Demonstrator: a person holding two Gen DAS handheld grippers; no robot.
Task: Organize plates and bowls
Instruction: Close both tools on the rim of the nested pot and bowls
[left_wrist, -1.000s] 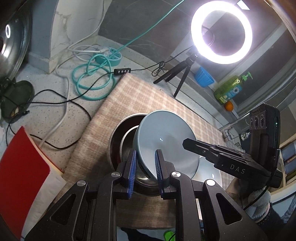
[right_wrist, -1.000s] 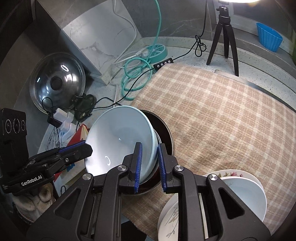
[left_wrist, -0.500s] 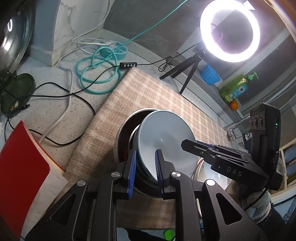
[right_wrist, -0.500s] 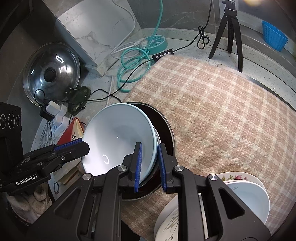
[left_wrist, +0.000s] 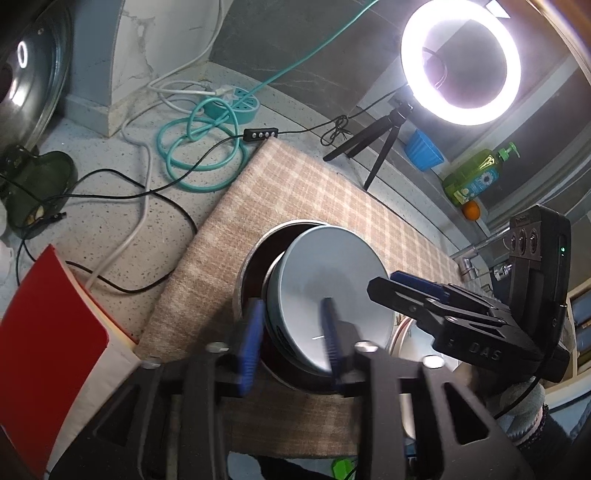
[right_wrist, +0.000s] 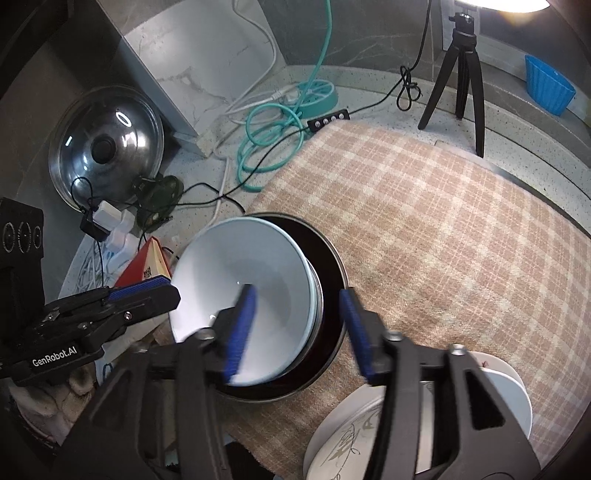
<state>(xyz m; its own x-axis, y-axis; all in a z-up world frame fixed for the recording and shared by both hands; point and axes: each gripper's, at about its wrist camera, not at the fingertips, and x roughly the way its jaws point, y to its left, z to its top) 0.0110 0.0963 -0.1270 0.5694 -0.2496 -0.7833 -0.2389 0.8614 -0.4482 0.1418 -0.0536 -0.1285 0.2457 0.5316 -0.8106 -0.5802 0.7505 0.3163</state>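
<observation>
A pale blue bowl (left_wrist: 332, 280) (right_wrist: 255, 280) sits tilted inside a stack of bowls in a dark steel bowl (left_wrist: 258, 258) (right_wrist: 328, 258) on the checked cloth. My left gripper (left_wrist: 291, 339) is open, its fingers astride the blue bowl's near rim. My right gripper (right_wrist: 295, 325) is open too, astride the opposite rim. Each gripper shows in the other's view: the right one (left_wrist: 417, 291), the left one (right_wrist: 140, 291). A stack of white patterned plates (right_wrist: 509, 391) lies at the right of the bowls.
The checked cloth (right_wrist: 443, 221) covers the speckled counter. A ring light on a tripod (left_wrist: 461, 62), teal and black cables (left_wrist: 199, 147), a pot lid (right_wrist: 107, 144), a red book (left_wrist: 48, 332), a blue cup (right_wrist: 546, 88) and a soap bottle (left_wrist: 476, 173) stand around.
Both grippers were shut on the blue bowl's rim and have opened. The bowl has settled lower into the stack.
</observation>
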